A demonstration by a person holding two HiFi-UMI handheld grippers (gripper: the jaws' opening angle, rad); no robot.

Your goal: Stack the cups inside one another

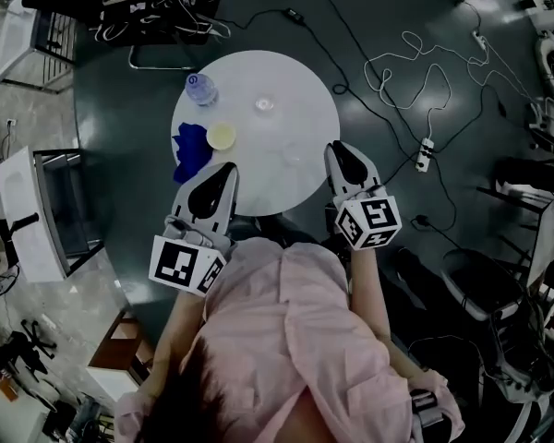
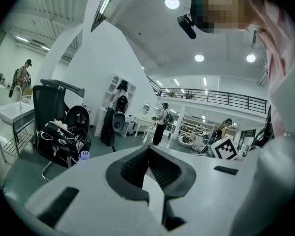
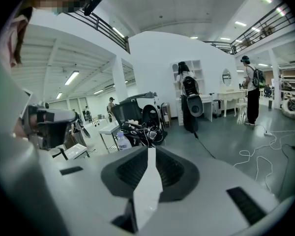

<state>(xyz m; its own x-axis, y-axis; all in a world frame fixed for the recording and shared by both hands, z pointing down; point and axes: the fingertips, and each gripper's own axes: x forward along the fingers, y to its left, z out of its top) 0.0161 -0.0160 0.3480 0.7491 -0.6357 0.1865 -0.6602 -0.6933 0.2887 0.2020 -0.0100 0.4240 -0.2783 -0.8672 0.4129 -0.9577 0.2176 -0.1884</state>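
- The blue cloth point(image 1: 192, 150) lies crumpled on the left part of the round white table point(image 1: 305, 81), close to its edge. The bottle point(image 1: 201, 89) stands at the table's far-left rim.
- The left gripper point(image 1: 227, 170) hangs over the table's near-left edge. In the left gripper view its jaws are pressed together at the tips point(image 2: 148, 149) with nothing between them.
- The yellow cup point(image 1: 222, 136) sits on the table just right of the cloth and is the piece nearest the left gripper. It is too small here to tell whether its mouth faces up.
- The clear cup point(image 1: 264, 105) stands near the table's middle, well apart from the yellow one. A faint second clear shape may sit nearer the near edge, but I cannot tell.
- The right gripper point(image 1: 338, 148) is at the table's right edge. Its jaws point(image 3: 151, 149) are also closed on each other and hold nothing.
- No stacking has begun. To do it well, the jaws should probably spread before coming down, take one cup by its wall rather than crush it, and lower it straight into the other.
- The table's middle and right side lie bare, giving room to work. Cloth and bottle crowd the left rim, and cables point(image 1: 425, 81) trail on the floor to the right of the table.
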